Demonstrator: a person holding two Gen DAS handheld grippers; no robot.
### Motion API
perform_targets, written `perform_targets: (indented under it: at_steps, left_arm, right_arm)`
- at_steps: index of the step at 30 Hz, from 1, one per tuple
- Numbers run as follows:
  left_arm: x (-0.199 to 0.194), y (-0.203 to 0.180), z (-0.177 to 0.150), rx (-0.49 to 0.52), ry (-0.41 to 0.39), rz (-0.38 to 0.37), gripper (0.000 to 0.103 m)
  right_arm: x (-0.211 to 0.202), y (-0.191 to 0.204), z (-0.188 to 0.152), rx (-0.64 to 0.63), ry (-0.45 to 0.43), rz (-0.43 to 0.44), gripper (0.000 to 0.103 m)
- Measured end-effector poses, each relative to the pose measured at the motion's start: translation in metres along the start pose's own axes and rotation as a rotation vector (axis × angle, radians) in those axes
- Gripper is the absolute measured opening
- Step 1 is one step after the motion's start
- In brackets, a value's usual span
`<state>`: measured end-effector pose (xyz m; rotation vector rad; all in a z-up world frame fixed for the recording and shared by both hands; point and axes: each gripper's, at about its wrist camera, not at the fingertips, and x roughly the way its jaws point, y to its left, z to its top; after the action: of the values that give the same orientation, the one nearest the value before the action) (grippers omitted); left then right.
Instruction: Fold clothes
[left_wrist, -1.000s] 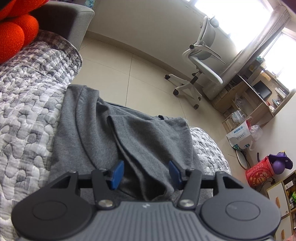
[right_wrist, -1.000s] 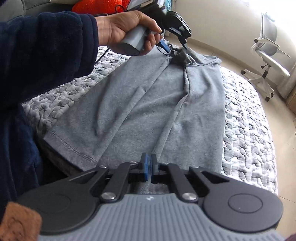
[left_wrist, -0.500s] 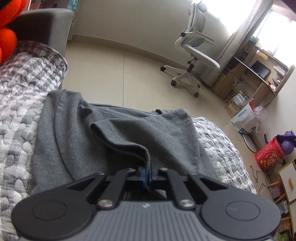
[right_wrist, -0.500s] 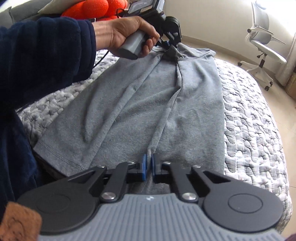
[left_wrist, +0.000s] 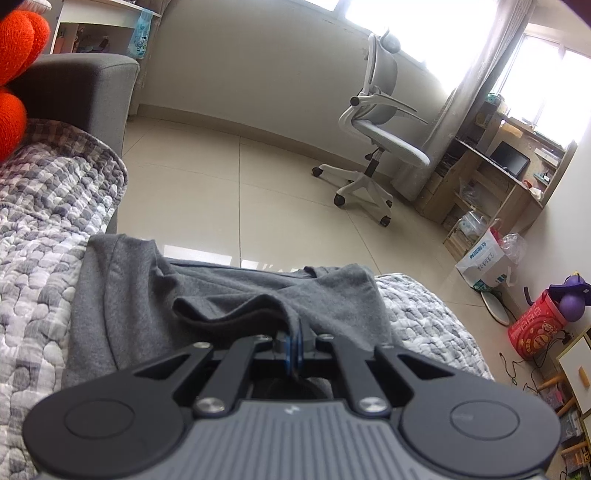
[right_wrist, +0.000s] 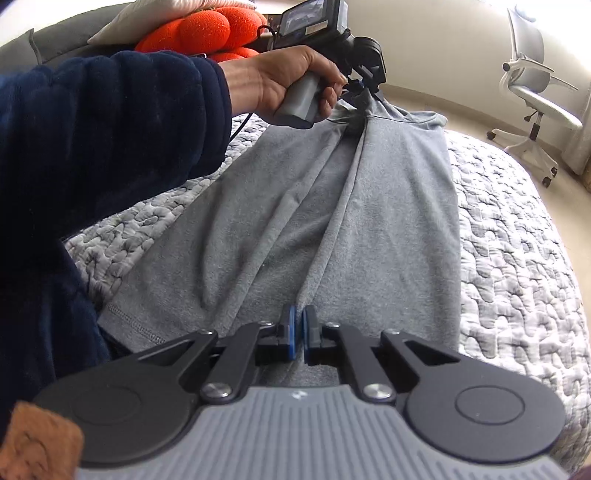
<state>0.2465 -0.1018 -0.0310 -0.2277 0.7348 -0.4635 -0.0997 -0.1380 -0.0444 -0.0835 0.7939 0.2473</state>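
Note:
A grey T-shirt (right_wrist: 391, 206) lies lengthwise on a quilted grey bedspread (right_wrist: 517, 258). My right gripper (right_wrist: 298, 332) is shut on a raised fold at the shirt's near hem end. In the right wrist view, a hand in a dark blue sleeve (right_wrist: 110, 140) holds the left gripper (right_wrist: 356, 88) at the shirt's far end, shut on the fabric near the collar. In the left wrist view, that left gripper (left_wrist: 293, 345) pinches a ridge of the grey T-shirt (left_wrist: 147, 317), and the cloth rises to its blue pads. A long crease runs between the two grippers.
An orange plush cushion (right_wrist: 207, 27) and a grey sofa arm (left_wrist: 85, 92) sit at the head end. Beyond the bed lie tiled floor (left_wrist: 221, 192), a white office chair (left_wrist: 376, 125), a wooden desk (left_wrist: 491, 173), a paper bag (left_wrist: 484, 262) and a red box (left_wrist: 535, 328).
The left gripper was open over the collar end a second ago; it has shut on the fabric and lifted it. The right gripper stayed shut on the hem and also rose slightly.

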Motion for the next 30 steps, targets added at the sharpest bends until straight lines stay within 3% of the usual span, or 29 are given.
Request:
perform_targets:
  at_steps: [5,7,8,10,12,15,18,19,21,24,26,28,30]
  left_arm:
    - [0.000,0.007,0.002,-0.025,0.036,-0.010,0.004]
    - [-0.001,0.009,0.003,-0.036,0.049,-0.014,0.014]
    - [-0.004,0.013,0.006,-0.047,0.046,-0.018,0.018]
    - [-0.011,0.021,0.012,-0.072,0.034,-0.032,0.028]
    - [-0.017,0.027,0.016,-0.093,0.026,-0.041,0.029]
    - [-0.022,0.032,0.019,-0.105,0.018,-0.030,0.030]
    - [-0.021,0.033,0.017,-0.083,0.033,-0.017,0.030]
    - [-0.019,0.033,0.015,-0.068,0.042,-0.007,0.030]
    - [-0.016,0.031,0.012,-0.040,0.058,0.012,0.030]
    - [-0.013,0.031,0.010,-0.012,0.073,0.021,0.030]
    - [-0.013,0.032,0.011,-0.009,0.076,0.017,0.030]
    - [-0.014,0.031,0.011,-0.003,0.075,0.012,0.031]
    - [-0.016,0.028,0.011,0.010,0.074,0.011,0.031]
  right_arm:
    - [0.006,-0.002,0.005,-0.018,0.047,0.062,0.017]
    - [-0.004,-0.019,0.017,0.025,0.051,0.133,0.019]
    - [-0.013,-0.034,0.028,0.050,0.029,0.162,0.022]
    - [-0.031,-0.064,0.051,0.100,-0.013,0.220,0.040]
    - [-0.048,-0.095,0.073,0.150,-0.056,0.278,0.042]
    - [-0.073,-0.147,0.106,0.160,-0.120,0.253,0.042]
    - [-0.080,-0.198,0.138,0.198,-0.124,0.297,0.043]
    - [-0.082,-0.212,0.147,0.217,-0.127,0.339,0.043]
    - [-0.091,-0.226,0.157,0.219,-0.181,0.520,0.044]
    - [-0.125,-0.211,0.154,0.071,-0.330,0.803,0.047]
    - [-0.144,-0.199,0.146,0.012,-0.435,0.921,0.051]
    - [-0.150,-0.196,0.137,0.026,-0.467,0.977,0.054]
    - [-0.143,-0.199,0.133,0.096,-0.426,0.899,0.063]
